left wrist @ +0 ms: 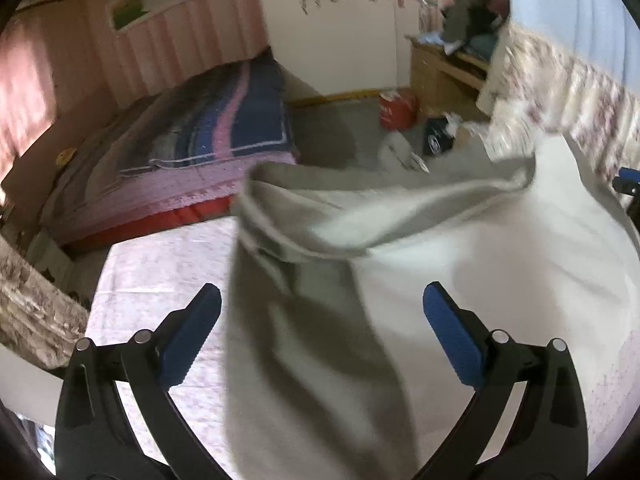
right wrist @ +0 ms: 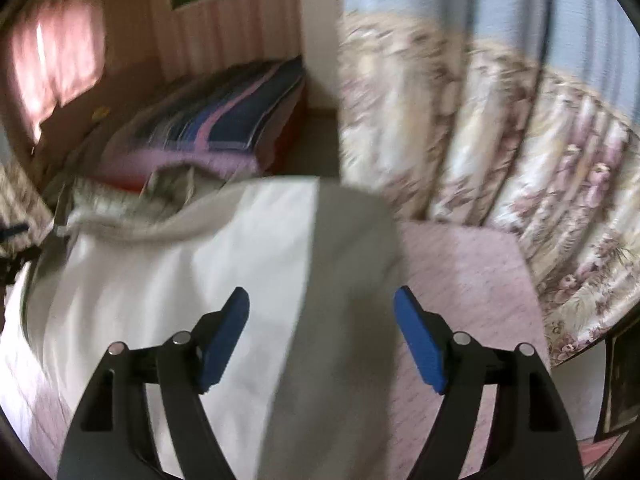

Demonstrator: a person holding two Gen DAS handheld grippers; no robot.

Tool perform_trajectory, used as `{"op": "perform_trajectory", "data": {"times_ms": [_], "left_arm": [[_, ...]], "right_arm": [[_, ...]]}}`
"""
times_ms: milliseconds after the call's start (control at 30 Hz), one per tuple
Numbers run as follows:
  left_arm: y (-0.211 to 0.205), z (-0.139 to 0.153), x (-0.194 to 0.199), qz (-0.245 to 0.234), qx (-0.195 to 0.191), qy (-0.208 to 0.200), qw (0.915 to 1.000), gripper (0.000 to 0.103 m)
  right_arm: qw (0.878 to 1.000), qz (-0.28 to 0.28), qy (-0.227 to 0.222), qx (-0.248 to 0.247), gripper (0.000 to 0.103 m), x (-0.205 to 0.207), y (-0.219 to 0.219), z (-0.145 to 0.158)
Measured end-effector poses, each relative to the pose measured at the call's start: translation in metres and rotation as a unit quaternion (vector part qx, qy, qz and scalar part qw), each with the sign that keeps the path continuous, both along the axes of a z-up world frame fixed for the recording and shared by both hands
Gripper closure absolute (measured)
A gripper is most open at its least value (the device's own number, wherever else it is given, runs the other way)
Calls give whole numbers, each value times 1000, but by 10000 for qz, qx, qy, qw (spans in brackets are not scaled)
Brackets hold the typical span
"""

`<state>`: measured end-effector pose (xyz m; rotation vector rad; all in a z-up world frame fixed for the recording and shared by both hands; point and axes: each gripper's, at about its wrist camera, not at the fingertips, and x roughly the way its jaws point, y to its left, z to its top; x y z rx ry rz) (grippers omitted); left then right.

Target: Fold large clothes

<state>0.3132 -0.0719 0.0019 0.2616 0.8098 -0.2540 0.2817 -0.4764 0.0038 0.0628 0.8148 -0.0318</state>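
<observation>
— Looking at the left gripper (left wrist: 322, 334): spread wide, pinching nothing?
— Yes; right gripper (right wrist: 322, 338) likewise. The white garment (left wrist: 460, 248) lies on the pink sheet (left wrist: 160, 264), toward twelve o'clock.

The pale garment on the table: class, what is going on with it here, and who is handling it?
A person is folding a large pale garment on a table with a pink patterned cloth, a handheld gripper in each hand. Right now neither grips it: the left gripper and the right gripper both stand open just above the fabric, their blue pads clear of it. The garment lies bunched, with its ribbed edge rumpled at the far side.
</observation>
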Motion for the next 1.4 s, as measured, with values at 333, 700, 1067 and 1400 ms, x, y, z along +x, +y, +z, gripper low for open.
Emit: {"op": "perform_trajectory", "data": {"times_ms": [333,700,1067,1400], "left_arm": [[-27,-38,55,550,-215,798,9951,3],[-11,-51,124,1452,320,358,9882,3],[50,-39,86,1190,-99,308,9924,3],[82,-37,-106,925,-590,-285,9935,3]], "right_arm": [[9973,-5,738,17,27,58,48,-34],[9952,-552,793,127,25,130,27,-54],[9987,-253,435,-9,22,64,-8,-26],[9942,-410,-122,991,22,-153,-32,-40]]}}
